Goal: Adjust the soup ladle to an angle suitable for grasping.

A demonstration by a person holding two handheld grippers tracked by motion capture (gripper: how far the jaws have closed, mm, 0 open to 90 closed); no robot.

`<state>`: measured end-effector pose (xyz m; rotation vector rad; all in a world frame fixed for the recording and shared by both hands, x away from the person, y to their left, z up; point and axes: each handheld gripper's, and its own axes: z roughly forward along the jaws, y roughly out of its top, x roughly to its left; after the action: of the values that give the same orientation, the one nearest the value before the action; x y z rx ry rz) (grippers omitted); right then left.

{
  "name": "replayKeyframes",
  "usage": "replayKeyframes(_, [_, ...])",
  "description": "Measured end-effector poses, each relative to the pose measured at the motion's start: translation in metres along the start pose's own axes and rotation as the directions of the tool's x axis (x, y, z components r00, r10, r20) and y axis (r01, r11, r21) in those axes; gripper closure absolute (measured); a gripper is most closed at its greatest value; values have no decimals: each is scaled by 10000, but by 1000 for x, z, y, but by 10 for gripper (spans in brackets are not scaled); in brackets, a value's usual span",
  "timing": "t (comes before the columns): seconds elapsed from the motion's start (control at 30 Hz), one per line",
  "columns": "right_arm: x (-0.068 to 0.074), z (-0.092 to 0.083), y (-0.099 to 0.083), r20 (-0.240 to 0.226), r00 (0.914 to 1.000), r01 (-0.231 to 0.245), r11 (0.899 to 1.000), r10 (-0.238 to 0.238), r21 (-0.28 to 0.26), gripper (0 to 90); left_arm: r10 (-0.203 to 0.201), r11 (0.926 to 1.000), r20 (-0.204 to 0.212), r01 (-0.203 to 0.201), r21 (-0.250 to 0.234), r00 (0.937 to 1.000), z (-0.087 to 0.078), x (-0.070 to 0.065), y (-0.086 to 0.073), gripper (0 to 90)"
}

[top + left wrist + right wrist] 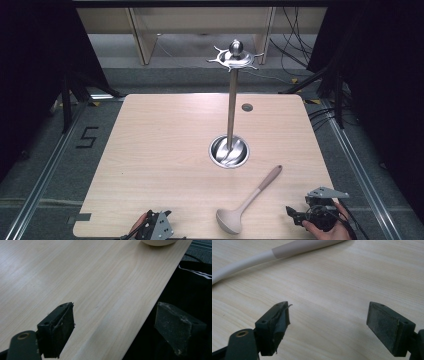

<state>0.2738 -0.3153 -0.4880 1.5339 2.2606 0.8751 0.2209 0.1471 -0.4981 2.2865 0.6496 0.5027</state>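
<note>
The beige ladle (248,201) is lying on the wooden table (165,150) in the lower middle of the high view, its bowl toward the bottom edge. The right tongs (291,213) are waiting wide open and empty at the lower right, near the ladle without touching it. The left tongs (162,216) are resting open and empty at the bottom left, well apart from it.

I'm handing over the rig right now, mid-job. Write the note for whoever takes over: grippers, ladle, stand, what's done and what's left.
Left gripper: jaws open, empty, at the table's near edge.
Right gripper: jaws open, empty, just right of the ladle.
Ladle: flat on the table, bowl toward the near edge, handle pointing at the stand.
Stand: upright, hooks bare.
Done: nothing grasped so far.
Left: probably pick up the ladle and hang it on a hook.
</note>
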Motion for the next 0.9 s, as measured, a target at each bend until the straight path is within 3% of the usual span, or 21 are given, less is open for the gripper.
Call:
replayKeyframes(0.07, [2, 0, 1, -5, 9998, -219, 9997, 219, 99, 192, 13, 10000, -10, -13, 15, 10000, 0, 0, 0, 151])
replayKeyframes(0.13, [2, 1, 2, -7, 10000, -43, 9999, 43, 118, 192, -23, 10000, -8, 23, -6, 10000, 0, 0, 0, 151])
replayKeyframes(0.2, [3, 2, 3, 36, 10000, -5, 9997, 4, 226, 192, 197, 9996, -90, -195, 197, 9998, -1, 2, 0, 151])
replayKeyframes(0.23, [1, 2, 3, -4, 9994, 351, 9993, -350, 132, 192, 184, 9997, -86, -182, 187, 9998, -1, 2, 0, 151])
replayKeyframes(0.27, [4, 2, 4, -38, 10000, 92, 9996, -91, 255, 192, 176, 9997, -84, -175, 187, 9998, -1, 2, 0, 151])
replayKeyframes(0.47, [8, 4, 8, -63, 9999, -79, 9997, 80, 233, 195, 174, 9997, -89, -172, 197, 9998, -1, 2, 0, 151])
replayKeyframes(0.5, [8, 4, 8, -63, 9999, 105, 9998, -104, 172, 202, 165, 9997, -86, -163, 194, 9998, -1, 2, 0, 151])
replayKeyframes(0.7, [10, 6, 11, -38, 9998, 192, 9995, -191, 256, 219, 153, 9997, -83, -151, 194, 9998, -1, 2, 0, 151])
replayKeyframes(0.73, [9, 8, 11, -118, 9990, 429, 9991, -428, 63, 222, -41, 10000, -34, 41, 19, 10000, 0, 1, 0, 151])
replayKeyframes(0.77, [11, 7, 13, -322, 9992, 245, 9995, -238, 204, 222, -53, 10000, -25, 53, 19, 10000, 0, 1, 0, 151])
replayKeyframes(0.8, [12, 9, 14, -217, 9988, 451, 9990, -450, 25, 223, -82, 10000, 58, 82, -9, 9999, 1, 1, 0, 151])
replayKeyframes(0.83, [16, 10, 15, -224, 9996, 183, 9998, -183, 26, 225, -122, 9999, 88, 123, -22, 9999, 1, 1, 0, 151])
replayKeyframes(0.87, [15, 10, 18, -435, 9979, 499, 9985, -489, 225, 229, -99, 10000, 68, 99, 2, 9999, 1, 1, 0, 151])
replayKeyframes(0.9, [17, 10, 20, -505, 9982, 358, 9986, -338, 389, 232, -27, 10000, 7, 27, 80, 10000, 1, 2, 0, 151])
